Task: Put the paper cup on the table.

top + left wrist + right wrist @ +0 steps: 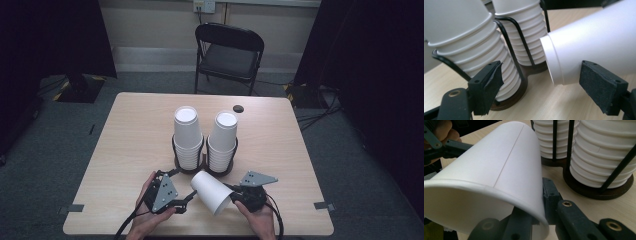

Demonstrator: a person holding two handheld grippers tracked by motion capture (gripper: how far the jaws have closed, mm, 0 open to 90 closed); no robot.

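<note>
A single white paper cup (212,191) lies on its side above the table's front edge, base toward the left. My right gripper (232,198) is shut on its rim; in the right gripper view the cup (494,170) sits with its wall pinched at my right gripper (534,210). My left gripper (183,188) stands open at the cup's base. In the left gripper view the cup (586,45) has its base end between the pads, which do not press on it, at my left gripper (544,85). Two stacks of white cups (187,135) (222,140) stand upside down in black wire holders behind.
The stacks' dark round bases (511,97) sit just beyond the grippers on the light wooden table (135,130). A small black disc (238,108) lies near the far edge. A black folding chair (230,52) stands behind the table.
</note>
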